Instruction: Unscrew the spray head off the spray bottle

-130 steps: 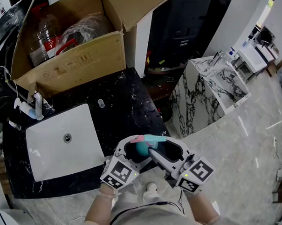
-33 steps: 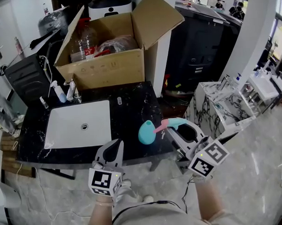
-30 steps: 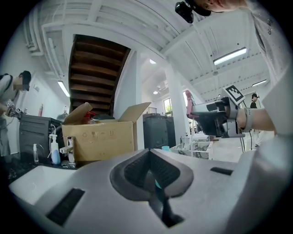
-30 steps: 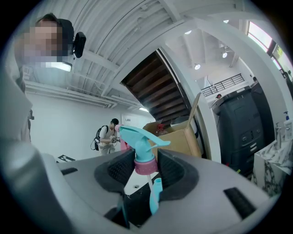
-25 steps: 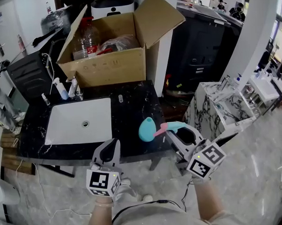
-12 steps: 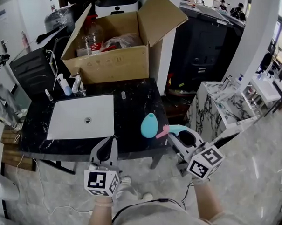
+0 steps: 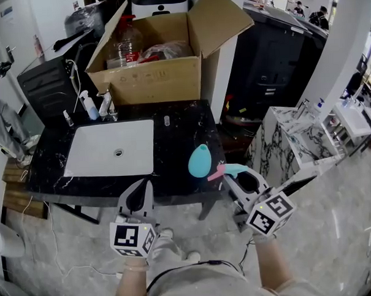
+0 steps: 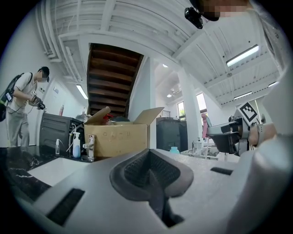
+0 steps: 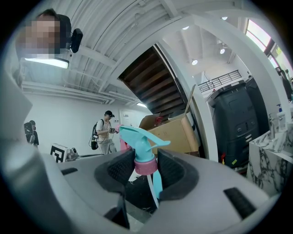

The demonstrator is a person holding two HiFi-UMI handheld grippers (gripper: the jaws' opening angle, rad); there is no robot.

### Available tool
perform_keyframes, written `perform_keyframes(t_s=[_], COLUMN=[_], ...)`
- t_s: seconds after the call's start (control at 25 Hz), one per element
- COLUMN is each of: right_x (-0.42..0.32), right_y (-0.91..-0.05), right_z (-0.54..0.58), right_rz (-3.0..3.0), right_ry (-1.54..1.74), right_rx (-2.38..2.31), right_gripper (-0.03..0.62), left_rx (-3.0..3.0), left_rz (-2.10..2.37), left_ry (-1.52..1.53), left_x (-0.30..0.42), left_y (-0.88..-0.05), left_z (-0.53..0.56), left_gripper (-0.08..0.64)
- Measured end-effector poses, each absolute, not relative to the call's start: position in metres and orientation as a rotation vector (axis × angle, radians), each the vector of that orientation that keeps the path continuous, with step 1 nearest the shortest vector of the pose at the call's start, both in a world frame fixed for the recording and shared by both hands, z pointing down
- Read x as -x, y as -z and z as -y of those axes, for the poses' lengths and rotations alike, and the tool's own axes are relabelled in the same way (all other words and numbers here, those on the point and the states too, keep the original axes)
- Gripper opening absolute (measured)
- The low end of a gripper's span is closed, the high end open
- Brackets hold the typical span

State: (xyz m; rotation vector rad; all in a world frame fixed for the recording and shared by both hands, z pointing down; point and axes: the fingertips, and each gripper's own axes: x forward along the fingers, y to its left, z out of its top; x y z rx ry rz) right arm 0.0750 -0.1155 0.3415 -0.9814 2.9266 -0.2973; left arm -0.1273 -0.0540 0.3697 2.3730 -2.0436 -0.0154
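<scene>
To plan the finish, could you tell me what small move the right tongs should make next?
Probably lower the spray head onto the black counter beside the teal bottle and release: the right tongs grip its pink collar, already off the bottle.

Head view steeply down on counter (image 7: 179, 138); both gripper views level, cardboard box (image 7: 149, 81) common to all.

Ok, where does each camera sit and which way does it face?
Head view: on the person's head, steeply down at the black marble counter; forearms, left gripper, right gripper show.
Left gripper view: on that gripper, level across the counter; shut, empty jaws.
Right gripper view: on that gripper, level; jaws clamp the teal spray head with pink collar.
Shared: all see the brown cardboard box.
</scene>
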Motion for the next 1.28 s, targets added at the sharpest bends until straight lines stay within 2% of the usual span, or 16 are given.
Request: perform_keyframes(t_s=[1.28], right_x=[-0.079], right_y=[-0.343], right_z=[0.115], right_rz=[-2.908], right_ry=[0.291], right_rx=[0.993], right_gripper=[0.158], left_rx=[-2.313], left_rz=[2.102], left_ry=[0.037], left_x=[0.139], left_y=[-0.367], left_z=[0.052], left_gripper=[0.005])
